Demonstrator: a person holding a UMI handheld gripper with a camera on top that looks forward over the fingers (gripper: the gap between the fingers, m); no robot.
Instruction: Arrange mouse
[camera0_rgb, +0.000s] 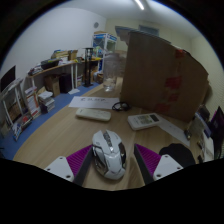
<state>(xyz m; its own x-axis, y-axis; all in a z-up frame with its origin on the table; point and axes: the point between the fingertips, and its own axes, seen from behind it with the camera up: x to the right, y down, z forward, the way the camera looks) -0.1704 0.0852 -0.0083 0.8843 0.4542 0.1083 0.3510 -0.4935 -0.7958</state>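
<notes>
A silver-grey computer mouse (108, 152) with dark trim rests on the light wooden table (60, 135). It lies between my gripper's (111, 160) two fingers, its front pointing away from me. The left magenta pad (75, 160) is close to the mouse's left side. A strip of table shows between the mouse and the right magenta pad (147, 157). The fingers are open about the mouse, and its rear end is hidden below them.
A flat white device (93, 114) and a white remote-like device (143, 121) lie just beyond the mouse. A paper sheet (93, 101) and a dark cable (120, 105) lie farther off. A big cardboard box (160, 75) stands behind. Cluttered desks and shelves (40, 80) stand at the left.
</notes>
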